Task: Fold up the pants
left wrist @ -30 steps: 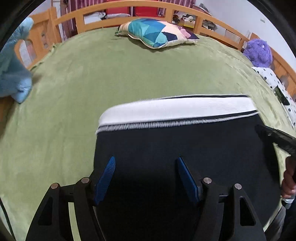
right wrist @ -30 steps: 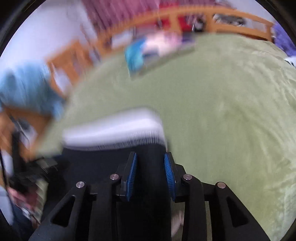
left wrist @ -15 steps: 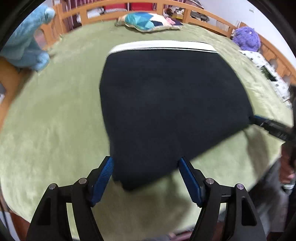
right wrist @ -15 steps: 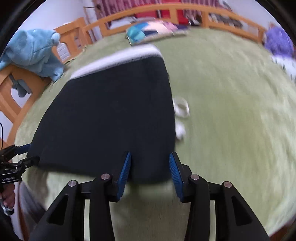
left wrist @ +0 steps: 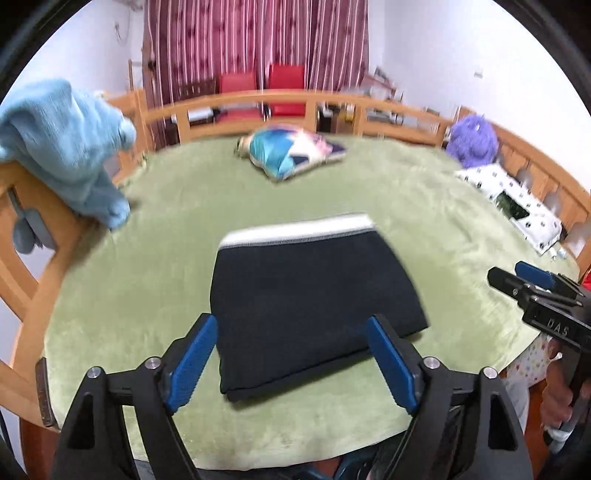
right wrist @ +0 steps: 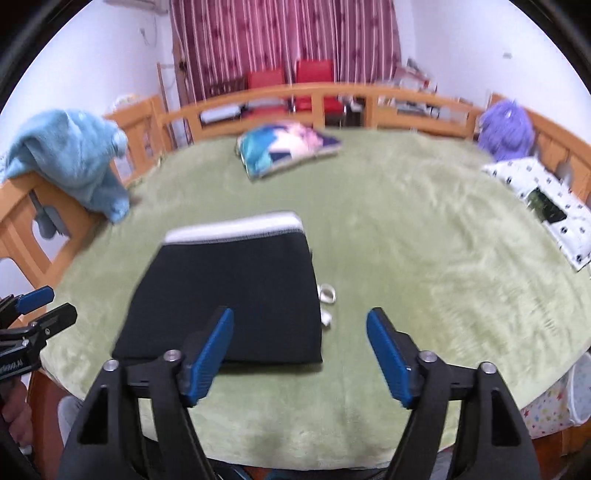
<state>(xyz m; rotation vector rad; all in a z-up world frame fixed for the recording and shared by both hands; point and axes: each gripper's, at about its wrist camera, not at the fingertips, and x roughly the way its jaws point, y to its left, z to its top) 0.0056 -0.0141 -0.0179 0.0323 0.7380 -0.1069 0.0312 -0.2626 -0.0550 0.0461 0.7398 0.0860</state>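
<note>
Two tools fill the bottom of our views, and both stand with blue pads spread wide, gripping nothing. We see the left tool (left wrist: 291, 360) held above the near edge of the bed, its pads (left wrist: 194, 358) framing the near corner of the pants (left wrist: 310, 299) without touching them. The right tool (right wrist: 299, 356) hovers just off the right near corner of the same bundle, one pad over the dark cloth, the other over bare blanket.

Between them the pants lie flat on the green blanket (right wrist: 424, 258), folded into a compact dark block, white waistband (right wrist: 236, 230) at the far end. Just beside the right edge of the pants we spot a small white ring-like item (right wrist: 327, 293) and a smaller white bit below it; we cannot tell what they are.

Further out, a colourful pillow (left wrist: 291, 155) sits near the far side of the bed. A light blue cloth (left wrist: 66, 147) drapes over the wooden rail (left wrist: 295, 101) on the left, a purple plush (left wrist: 472, 138) rests at the right, with a white patterned cloth (left wrist: 517, 203) near it. Beyond the rail we make out red chairs (right wrist: 288, 88) and striped curtains (right wrist: 280, 33).
</note>
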